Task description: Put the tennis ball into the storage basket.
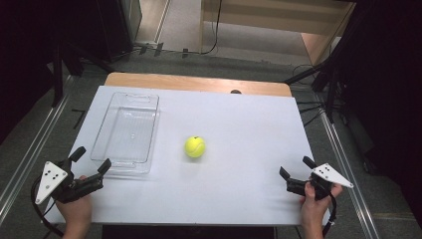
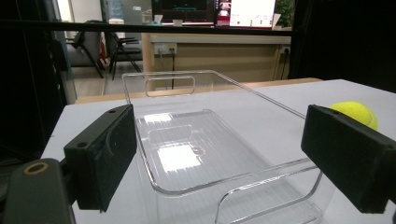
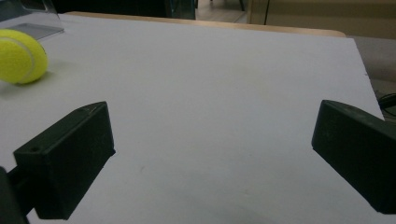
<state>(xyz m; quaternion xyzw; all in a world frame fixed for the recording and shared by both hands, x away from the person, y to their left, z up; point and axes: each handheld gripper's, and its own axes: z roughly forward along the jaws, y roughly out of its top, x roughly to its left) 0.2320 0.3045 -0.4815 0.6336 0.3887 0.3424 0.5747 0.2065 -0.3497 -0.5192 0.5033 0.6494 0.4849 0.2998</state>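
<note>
The left gripper (image 1: 91, 160) is being held at the near left corner of the white table (image 1: 239, 199), its two black jaws spread wide with nothing between them. It is being pointed toward the near end of a clear plastic tray (image 1: 107, 122), which is lying just beyond its jaw tips, close but apart from them. In the left gripper view, the tray (image 2: 187, 154) is being seen between the open jaws, empty, with a cut-out handle at each short end.

The right gripper (image 1: 293, 166) is being held at the near right corner of the table, its jaws likewise spread apart and gripping nothing. It is being angled toward the middle of the table.

A yellow-green tennis ball (image 1: 195, 147) is resting on the table near its centre, just to the right of the tray and well apart from both grippers. In the right gripper view, the ball (image 3: 21, 56) is being seen at the far left, beyond the jaws. In the left gripper view, the ball (image 2: 355, 112) is being partly hidden behind the right-hand jaw.
</note>
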